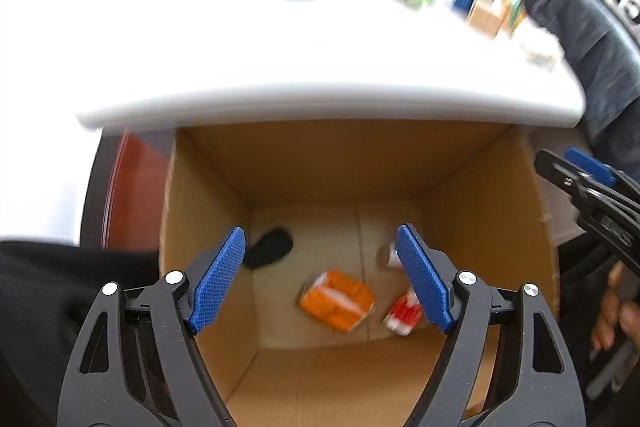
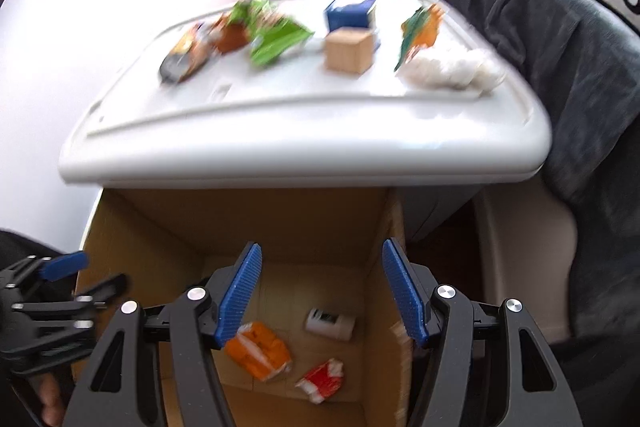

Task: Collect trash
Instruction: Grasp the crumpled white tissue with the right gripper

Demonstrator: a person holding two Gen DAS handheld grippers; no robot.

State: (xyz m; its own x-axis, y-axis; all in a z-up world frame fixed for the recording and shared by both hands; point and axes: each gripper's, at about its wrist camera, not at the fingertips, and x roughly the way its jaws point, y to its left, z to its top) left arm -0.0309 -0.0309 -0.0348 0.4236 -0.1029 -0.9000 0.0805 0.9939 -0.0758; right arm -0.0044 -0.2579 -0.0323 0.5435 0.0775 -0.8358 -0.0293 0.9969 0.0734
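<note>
**Both jaws empty over the box**

Now my left gripper and right gripper both hang above the open cardboard box, jaws spread and nothing between them. At the box's bottom lie an orange packet, a red wrapper and a small white bottle (a dark item too, blurred). More trash waits on the white desk: a green bag, a wooden block, a blue box, crumpled tissue.
</note>
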